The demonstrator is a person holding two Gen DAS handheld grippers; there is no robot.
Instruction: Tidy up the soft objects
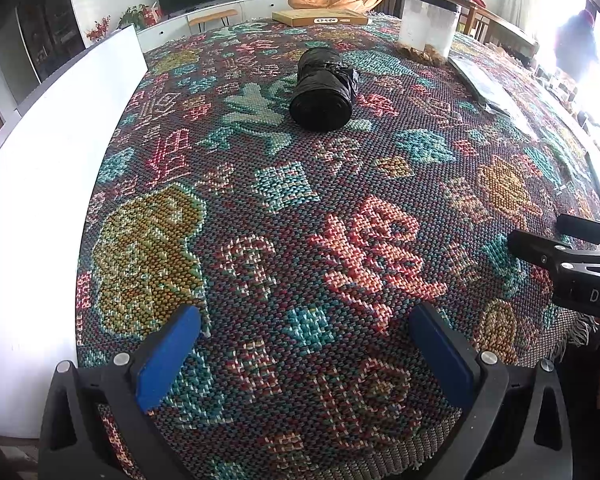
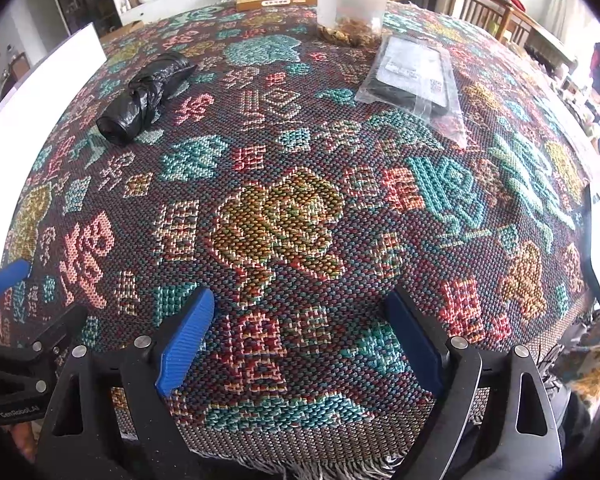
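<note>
A black roll of plastic bags (image 1: 323,90) lies on the patterned woven tablecloth (image 1: 260,208), far ahead of my left gripper (image 1: 305,320). It also shows in the right wrist view (image 2: 142,98), at the far left. A flat clear-wrapped dark packet (image 2: 414,76) lies far right of centre. My left gripper is open and empty above the cloth near the front. My right gripper (image 2: 300,312) is open and empty at the fringed front edge; it also shows at the right in the left wrist view (image 1: 540,240).
A clear jar (image 2: 352,4) with brown bits stands at the back. A flat yellow box (image 1: 320,18) lies at the far edge. A white board (image 1: 40,208) lines the left side. Chairs stand at the back right.
</note>
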